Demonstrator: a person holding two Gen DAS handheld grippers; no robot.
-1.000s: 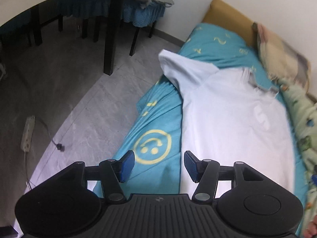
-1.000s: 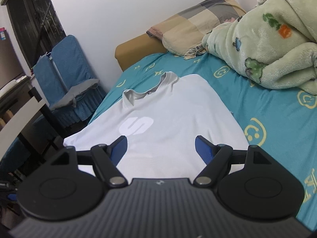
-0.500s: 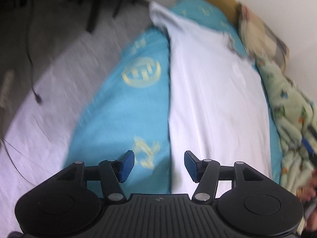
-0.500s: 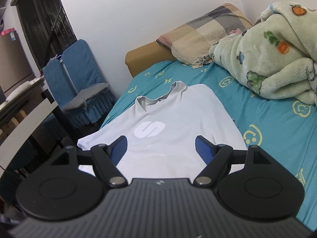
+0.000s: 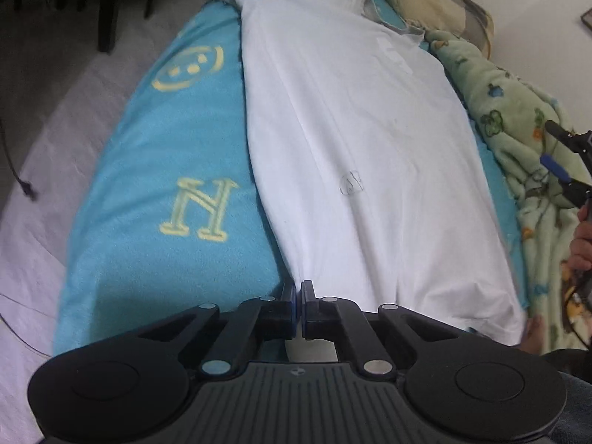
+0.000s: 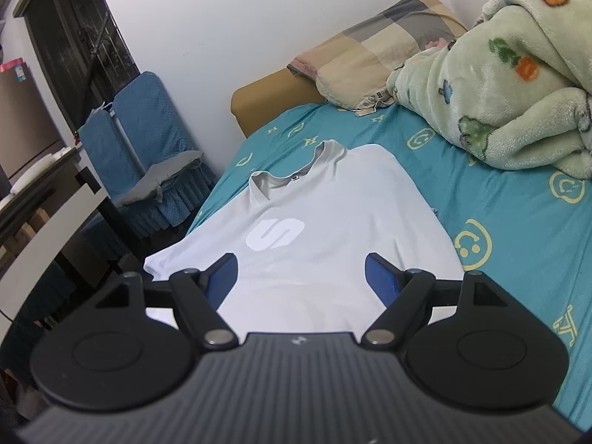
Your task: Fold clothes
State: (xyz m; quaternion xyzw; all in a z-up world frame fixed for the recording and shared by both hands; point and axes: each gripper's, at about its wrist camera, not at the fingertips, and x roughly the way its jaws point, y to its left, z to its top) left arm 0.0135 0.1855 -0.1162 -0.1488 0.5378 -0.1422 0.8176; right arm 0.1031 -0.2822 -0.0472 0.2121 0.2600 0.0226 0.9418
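A white polo shirt with a white S logo lies flat, face up, on the teal bed sheet. My left gripper is shut at the shirt's near left hem corner, and white cloth shows between and under its fingers. In the right wrist view the same shirt stretches away toward its collar. My right gripper hovers open over the shirt's near part with nothing between its blue pads. That right gripper and a hand also show at the right edge of the left wrist view.
A green fleece blanket is heaped along the bed's right side, with a checked pillow at the head. Blue-covered chairs and a dark-legged table stand left of the bed. A cable lies on the grey floor.
My left gripper has swung down along the bed's edge to the shirt's near hem and gone from open to shut there. The right gripper has barely moved and stays open.
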